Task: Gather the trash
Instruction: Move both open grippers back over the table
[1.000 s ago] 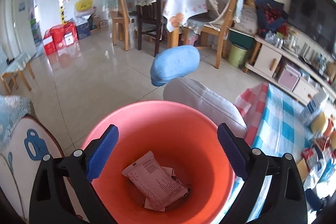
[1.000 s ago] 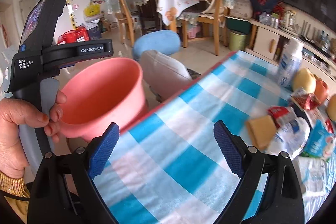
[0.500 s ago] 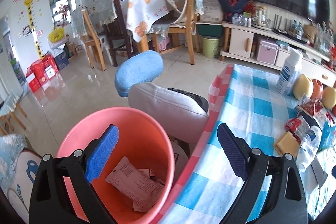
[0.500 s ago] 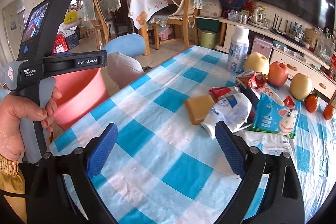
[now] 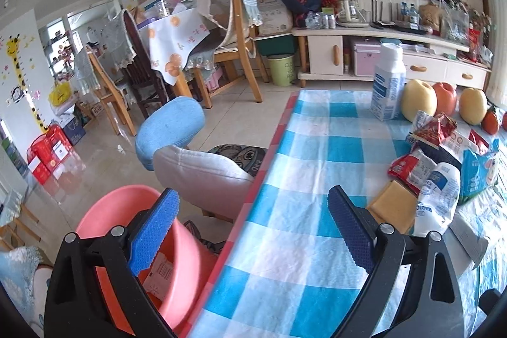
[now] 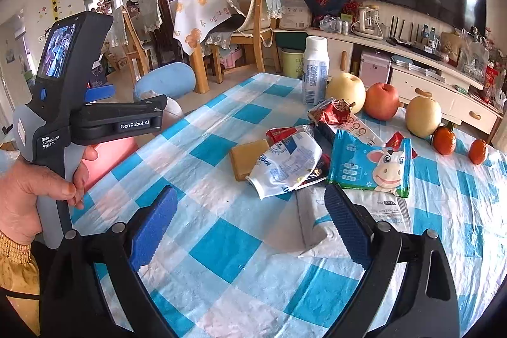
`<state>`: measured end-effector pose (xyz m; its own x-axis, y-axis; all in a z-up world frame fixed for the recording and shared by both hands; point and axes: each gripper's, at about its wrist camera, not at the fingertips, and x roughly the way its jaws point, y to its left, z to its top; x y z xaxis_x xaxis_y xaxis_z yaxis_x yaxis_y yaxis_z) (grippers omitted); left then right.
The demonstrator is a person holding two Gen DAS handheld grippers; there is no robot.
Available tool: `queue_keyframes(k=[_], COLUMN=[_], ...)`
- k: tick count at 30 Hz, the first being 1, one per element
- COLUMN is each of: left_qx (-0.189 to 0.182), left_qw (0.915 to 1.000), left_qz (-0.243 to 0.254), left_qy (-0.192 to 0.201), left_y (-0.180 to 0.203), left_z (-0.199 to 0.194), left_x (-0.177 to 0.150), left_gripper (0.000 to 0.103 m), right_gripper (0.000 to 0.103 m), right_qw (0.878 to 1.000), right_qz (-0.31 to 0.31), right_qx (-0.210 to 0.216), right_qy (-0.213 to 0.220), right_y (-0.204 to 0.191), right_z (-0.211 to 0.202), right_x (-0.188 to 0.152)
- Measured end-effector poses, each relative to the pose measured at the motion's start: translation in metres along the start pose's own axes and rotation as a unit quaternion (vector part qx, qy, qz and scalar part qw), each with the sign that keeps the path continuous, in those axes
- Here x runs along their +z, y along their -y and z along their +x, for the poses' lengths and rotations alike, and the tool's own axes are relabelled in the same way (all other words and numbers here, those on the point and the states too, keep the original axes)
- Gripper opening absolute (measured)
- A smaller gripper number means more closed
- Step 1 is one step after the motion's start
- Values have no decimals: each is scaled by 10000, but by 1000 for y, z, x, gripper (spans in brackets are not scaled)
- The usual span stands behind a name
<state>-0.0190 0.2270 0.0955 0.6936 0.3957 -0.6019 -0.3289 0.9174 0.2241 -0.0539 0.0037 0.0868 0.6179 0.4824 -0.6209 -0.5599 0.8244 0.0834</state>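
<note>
Left wrist view: beside the checked table (image 5: 304, 211), a pink bin (image 5: 177, 258) already holds paper, while wrappers (image 6: 285, 167) remain heaped on it, both left gripper (image 5: 250, 230) and right gripper (image 6: 250, 230) spread empty.

A white milk bottle (image 6: 314, 72) stands upright on the checked tablecloth (image 6: 221, 236). Just beside the bottle sit two pears (image 6: 346, 91), an apple (image 6: 381, 100) between them, and two tangerines (image 6: 444, 140) beyond.
</note>
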Motion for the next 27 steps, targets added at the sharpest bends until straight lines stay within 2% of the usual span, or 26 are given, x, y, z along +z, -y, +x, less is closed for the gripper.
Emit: queue_keyframes(k=[8, 13, 17, 20, 23, 27], left_qx=[-311, -733, -1335, -1838, -2103, -2230], left_qw=[9994, 9970, 9906, 9825, 9766, 9710], left_qz=[128, 245, 286, 260, 393, 760], left_qy=[-80, -17, -46, -150, -239, -417], left_y=[28, 46, 62, 76, 95, 123], left_z=[2, -1, -2, 0, 3, 10], left_x=[3, 3, 4, 2, -1, -10], left_gripper=[94, 94, 94, 94, 94, 94], right_gripper=[94, 94, 94, 94, 94, 94], right_qw=[9996, 9986, 9967, 9953, 9932, 9901], right_qz=[221, 483, 722, 829, 981, 1209], right_qx=[-106, -220, -358, -508, -619, -647], right_qy=[-111, -73, -38, -18, -107, -309], right_y=[30, 59, 86, 104, 122, 141], right_z=[-4, -13, -19, -21, -18, -9], right_x=[-7, -9, -10, -11, -14, -20])
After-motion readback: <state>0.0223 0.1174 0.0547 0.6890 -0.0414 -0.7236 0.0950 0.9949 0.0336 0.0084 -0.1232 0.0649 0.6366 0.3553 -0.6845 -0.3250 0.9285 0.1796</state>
